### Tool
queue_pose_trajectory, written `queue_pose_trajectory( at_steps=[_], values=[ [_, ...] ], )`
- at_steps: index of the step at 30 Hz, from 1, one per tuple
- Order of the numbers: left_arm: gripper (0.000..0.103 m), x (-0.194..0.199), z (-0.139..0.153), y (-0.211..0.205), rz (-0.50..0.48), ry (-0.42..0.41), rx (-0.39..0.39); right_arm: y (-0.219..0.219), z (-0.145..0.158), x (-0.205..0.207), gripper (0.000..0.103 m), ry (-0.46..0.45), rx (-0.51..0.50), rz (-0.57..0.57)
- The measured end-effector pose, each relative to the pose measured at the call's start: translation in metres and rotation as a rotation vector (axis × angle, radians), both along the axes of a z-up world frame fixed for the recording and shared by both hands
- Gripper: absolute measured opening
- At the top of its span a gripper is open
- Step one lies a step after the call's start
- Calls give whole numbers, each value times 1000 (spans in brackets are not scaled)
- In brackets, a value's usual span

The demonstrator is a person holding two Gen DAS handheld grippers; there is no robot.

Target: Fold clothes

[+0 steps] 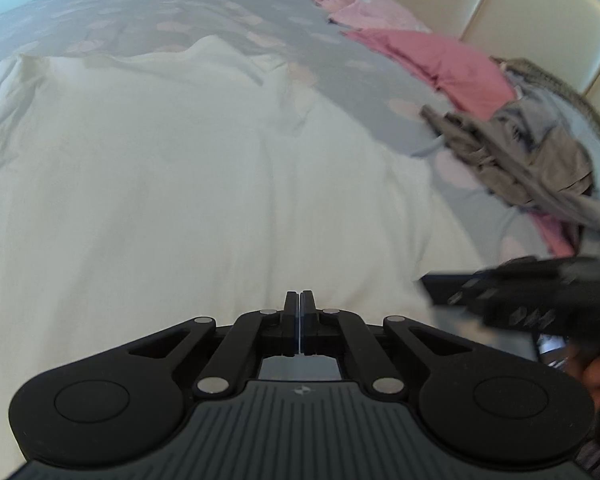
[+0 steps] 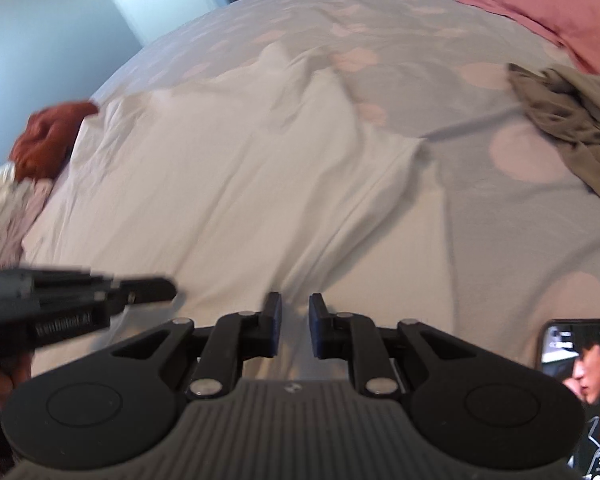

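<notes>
A white garment [image 1: 172, 184] lies spread across the bed; in the right wrist view the same white garment [image 2: 220, 184] shows long creases. My left gripper [image 1: 300, 295] is shut at the garment's near edge, its fingers pressed together with only a pale sliver between them. Whether cloth is pinched there I cannot tell. The left gripper [image 2: 168, 289] also shows, blurred, at the left of the right wrist view. My right gripper [image 2: 295, 314] is open just above the cloth, with a crease running under the gap and its pads not pressing on it. It appears blurred as the right gripper [image 1: 432, 288] in the left wrist view.
The bed cover [image 1: 260, 24] is grey with pink spots. A heap of grey and olive clothes [image 1: 532, 152] and pink garments [image 1: 432, 60] lie to the right by a cream headboard [image 1: 540, 4]. A rust-red garment [image 2: 52, 136] lies at the left. A lit phone [image 2: 580, 392] lies near right.
</notes>
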State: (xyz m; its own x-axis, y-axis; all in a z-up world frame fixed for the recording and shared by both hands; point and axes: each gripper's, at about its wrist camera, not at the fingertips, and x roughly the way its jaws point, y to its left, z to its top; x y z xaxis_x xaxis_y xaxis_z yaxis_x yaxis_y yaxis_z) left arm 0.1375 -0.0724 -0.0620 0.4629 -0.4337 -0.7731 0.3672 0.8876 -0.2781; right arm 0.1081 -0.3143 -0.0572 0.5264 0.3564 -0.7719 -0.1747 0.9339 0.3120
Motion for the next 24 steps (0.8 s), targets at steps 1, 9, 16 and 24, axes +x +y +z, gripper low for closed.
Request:
queue_pose_trajectory(
  at_steps=[1,9,16,24],
  values=[
    [0,-1,3,-4,-21,-6,-27,4,-1,0,18,-1,-17,11],
    [0,-7,-11,-42,-147,4,4,-11,2,4,16,4,-11,-46],
    [0,-6,-19,-36,-131,30,-25,-28,2,18,18,3,84,-134],
    [0,-3,-22,-32,-118,43,-43,-32,-7,28,1,54,146,-173]
  ],
)
